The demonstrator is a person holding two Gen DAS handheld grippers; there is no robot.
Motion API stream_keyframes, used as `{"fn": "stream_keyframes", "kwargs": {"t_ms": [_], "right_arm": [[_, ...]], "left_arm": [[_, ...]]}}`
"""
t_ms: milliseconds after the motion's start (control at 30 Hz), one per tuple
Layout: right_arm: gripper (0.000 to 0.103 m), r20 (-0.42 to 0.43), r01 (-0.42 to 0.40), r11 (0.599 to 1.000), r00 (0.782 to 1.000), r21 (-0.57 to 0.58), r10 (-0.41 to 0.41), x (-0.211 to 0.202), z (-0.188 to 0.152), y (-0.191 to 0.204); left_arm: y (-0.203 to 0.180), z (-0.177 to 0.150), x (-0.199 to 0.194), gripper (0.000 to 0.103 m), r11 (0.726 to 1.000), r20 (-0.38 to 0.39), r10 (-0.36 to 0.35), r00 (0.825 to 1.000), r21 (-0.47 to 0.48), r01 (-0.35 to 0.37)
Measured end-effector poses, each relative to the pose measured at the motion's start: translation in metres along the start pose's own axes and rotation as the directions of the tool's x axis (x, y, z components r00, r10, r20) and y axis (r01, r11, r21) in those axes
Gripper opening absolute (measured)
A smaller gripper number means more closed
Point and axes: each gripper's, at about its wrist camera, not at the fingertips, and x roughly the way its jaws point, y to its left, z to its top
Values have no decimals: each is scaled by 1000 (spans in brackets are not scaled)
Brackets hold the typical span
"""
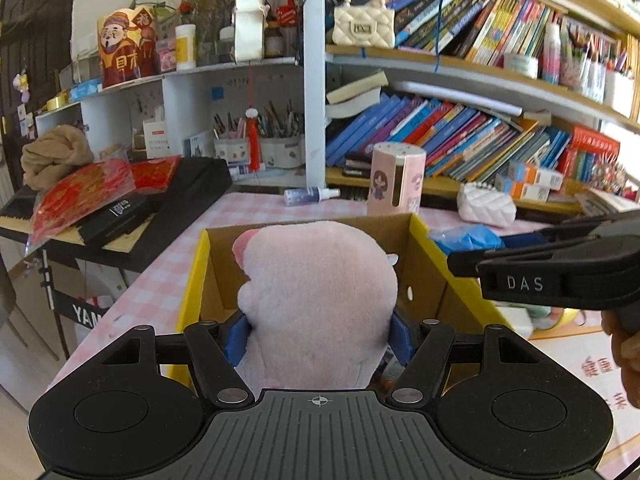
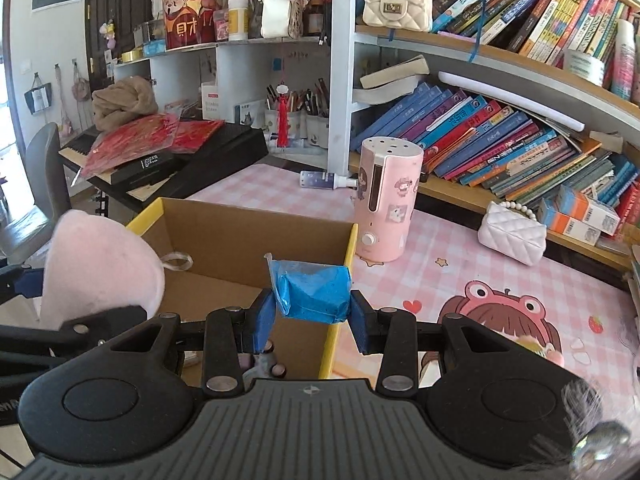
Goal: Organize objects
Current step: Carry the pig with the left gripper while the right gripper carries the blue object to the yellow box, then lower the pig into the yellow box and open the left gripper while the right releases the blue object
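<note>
My left gripper (image 1: 320, 334) is shut on a pink plush toy (image 1: 316, 304) and holds it over the open cardboard box (image 1: 430, 256) with yellow edges. The toy also shows at the left of the right wrist view (image 2: 100, 264). My right gripper (image 2: 310, 318) is shut on a blue plastic-wrapped packet (image 2: 314, 292), above the box's right wall (image 2: 340, 300). From the left wrist view the right gripper (image 1: 472, 258) comes in from the right with the packet (image 1: 466, 238). Small items lie in the box bottom, mostly hidden.
A pink cylindrical humidifier (image 2: 386, 200), a spray bottle (image 2: 324, 180) and a white quilted purse (image 2: 512, 232) stand on the pink checked table (image 2: 440, 264). Bookshelves (image 2: 500, 136) line the back. A black keyboard with red packets (image 2: 160, 148) stands to the left.
</note>
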Motion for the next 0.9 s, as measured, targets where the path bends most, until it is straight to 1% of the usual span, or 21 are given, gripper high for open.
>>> {"fn": "stream_keyframes", "kwargs": {"t_ms": [100, 200, 300, 400, 600, 900], "right_arm": [[37, -11, -10, 1000, 1000, -13, 10, 12, 3, -3], [37, -18, -20, 999, 1000, -29, 19, 23, 6, -4], [37, -33, -32, 998, 999, -50, 31, 36, 9, -4], [37, -54, -56, 995, 997, -82, 52, 47, 11, 0], [37, -105, -111, 981, 990, -162, 95, 71, 15, 12], [37, -182, -174, 951, 975, -256, 129, 97, 14, 27]], "left_arm": [[-3, 2, 12, 68, 1000, -26, 4, 1000, 12, -4], [-7, -1, 26, 68, 999, -65, 26, 998, 29, -24], [-8, -4, 40, 68, 999, -125, 41, 991, 28, -38], [-8, -8, 51, 68, 998, -169, 56, 984, 35, -51], [-15, -12, 62, 68, 997, -212, 64, 975, 60, -52], [-10, -14, 74, 71, 997, -263, 79, 962, 22, -76]]}}
